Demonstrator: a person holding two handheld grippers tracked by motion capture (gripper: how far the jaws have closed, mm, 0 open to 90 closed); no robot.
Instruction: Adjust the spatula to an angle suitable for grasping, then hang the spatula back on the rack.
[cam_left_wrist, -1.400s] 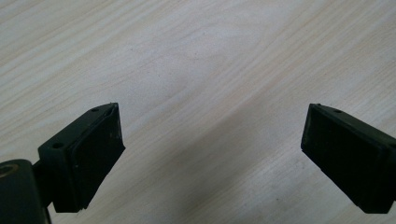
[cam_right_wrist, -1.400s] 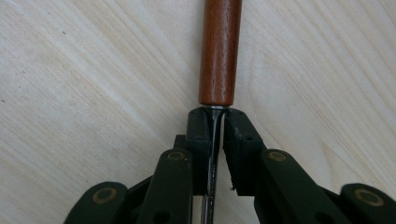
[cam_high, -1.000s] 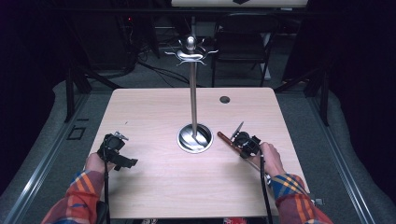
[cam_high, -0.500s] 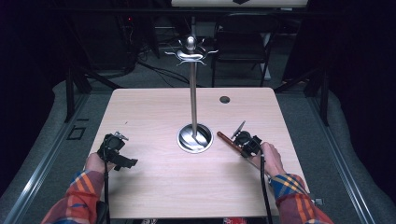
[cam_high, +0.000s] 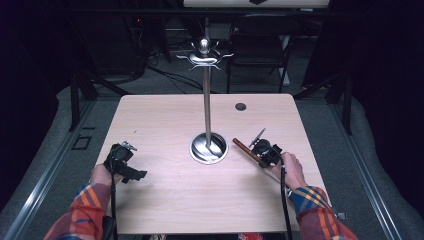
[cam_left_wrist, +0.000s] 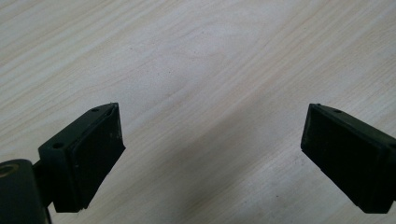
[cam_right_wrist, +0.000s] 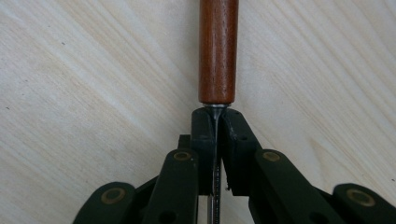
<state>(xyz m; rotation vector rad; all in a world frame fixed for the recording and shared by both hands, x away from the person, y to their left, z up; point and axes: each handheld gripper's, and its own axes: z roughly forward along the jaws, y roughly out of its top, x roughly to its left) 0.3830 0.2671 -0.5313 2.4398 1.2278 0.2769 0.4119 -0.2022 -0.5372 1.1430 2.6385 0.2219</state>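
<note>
Utensil (cam_right_wrist: 218, 51), reddish-brown wooden handle, thin metal shank

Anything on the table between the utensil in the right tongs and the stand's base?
Nothing visible. The right tongs are shut on the wooden-handled utensil, whose handle points toward the stand base across bare table.

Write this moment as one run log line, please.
right gripper: shut on utensil's metal shank | left gripper: open, over table | stand: upright
</note>
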